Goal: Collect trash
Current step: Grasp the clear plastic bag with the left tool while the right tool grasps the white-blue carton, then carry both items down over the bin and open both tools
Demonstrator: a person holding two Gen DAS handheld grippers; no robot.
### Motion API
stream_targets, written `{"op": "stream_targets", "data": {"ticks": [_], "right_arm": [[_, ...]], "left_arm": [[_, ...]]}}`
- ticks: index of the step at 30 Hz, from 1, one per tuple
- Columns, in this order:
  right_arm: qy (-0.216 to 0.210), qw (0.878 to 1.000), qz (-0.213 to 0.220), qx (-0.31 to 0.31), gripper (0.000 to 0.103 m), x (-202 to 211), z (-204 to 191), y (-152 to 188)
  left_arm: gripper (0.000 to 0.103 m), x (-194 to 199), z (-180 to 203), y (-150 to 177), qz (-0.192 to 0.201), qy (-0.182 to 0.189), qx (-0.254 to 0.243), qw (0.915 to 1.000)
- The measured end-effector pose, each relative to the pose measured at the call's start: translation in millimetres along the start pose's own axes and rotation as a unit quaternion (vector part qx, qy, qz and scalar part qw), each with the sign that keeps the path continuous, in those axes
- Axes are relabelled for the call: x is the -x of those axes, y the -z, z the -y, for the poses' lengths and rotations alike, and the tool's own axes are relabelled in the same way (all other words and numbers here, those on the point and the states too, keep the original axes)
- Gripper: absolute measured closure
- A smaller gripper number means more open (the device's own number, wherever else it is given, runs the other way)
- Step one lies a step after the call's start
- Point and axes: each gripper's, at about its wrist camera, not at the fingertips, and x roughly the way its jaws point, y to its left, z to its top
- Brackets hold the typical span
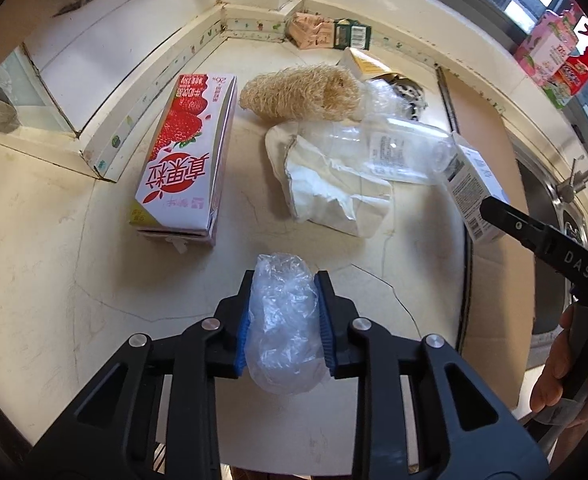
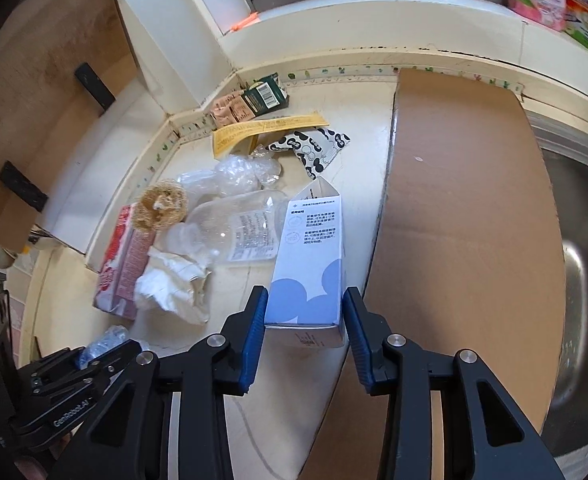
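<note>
Left gripper point(image 1: 282, 304): fingers point(image 1: 244, 320) pressed in on a crumpled clear plastic bag point(image 1: 282, 320); the bag bulges out in front of and behind the blue pads; held just above the desk point(image 1: 46, 264)
Right gripper point(image 2: 305, 332): fingers point(image 2: 254, 332) set wide on either side of a white and blue carton point(image 2: 309, 268); the left pad looks to be at the carton's side, the right pad stands a little off it; whether it grips cannot be told
White and blue carton: near end between the right fingers, far end with its flap open pointing away; it sits at the left edge of a cardboard sheet point(image 2: 465, 216)
Cardboard sheet: lies over part of a steel sink point(image 2: 581, 264) on the right
Clear plastic bottle point(image 1: 397, 148): on its side just beyond the carton, over a crumpled white paper point(image 1: 333, 188)
Strawberry milk box point(image 1: 186, 160): lying flat, left of the paper
Loofah scrubber point(image 1: 301, 94): beside the far end of the milk box, near the bottle
Further trash: a yellow wrapper point(image 2: 262, 130) and a black-and-white spotted packet point(image 2: 313, 148) behind the bottle; a dark green packet point(image 2: 264, 96) in the far corner by the wall
</note>
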Motion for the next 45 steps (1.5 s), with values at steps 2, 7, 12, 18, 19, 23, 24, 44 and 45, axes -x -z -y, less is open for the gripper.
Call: {"op": "stream_targets", "data": {"ticks": [2,7,12,18,19,23,24,44,45], "right_arm": [[0.0,1.0,0.006,-0.004,0.065,10.0,-2.4,6.0],[-0.003,1.0,0.025,-0.018,0.066,39.0,-10.0,26.3],[-0.004,0.999,0.047,-0.021,0.066,73.0,-27.6,51.7],[0.014,0.998,0.057,-0.009,0.066,95.3,-55.6,87.8],[0.015,0.998,0.055,-0.013,0.066,95.9,-58.8,96.3],[0.015,0.998,0.049,-0.029,0.066,102.5,-67.5,129.9],[0.016,0.998,0.049,-0.03,0.066,105.5,-70.4,139.4],[-0.007,0.999,0.047,0.022,0.066,197.6,-126.6,252.9],[-0.009,0.999,0.046,0.024,0.066,201.0,-126.6,255.9]], "left_arm": [[0.079,9.9,-0.8,2.1,0.006,0.006,-0.005,0.9999],[0.08,36.5,-1.9,8.2,0.021,0.022,-0.023,0.9993],[0.08,63.8,-3.2,18.2,0.036,0.039,-0.048,0.9974],[0.08,87.3,-8.3,41.1,0.043,0.057,-0.077,0.9944],[0.08,89.4,-9.9,45.0,0.042,0.061,-0.081,0.994],[0.08,98.2,-16.9,62.8,0.038,0.07,-0.098,0.992],[0.08,99.7,-18.3,66.8,0.037,0.072,-0.101,0.9915],[0.08,148.3,-19.2,152.0,0.027,0.122,-0.126,0.9841],[0.08,150.4,-18.5,157.4,0.027,0.122,-0.123,0.9846]]}}
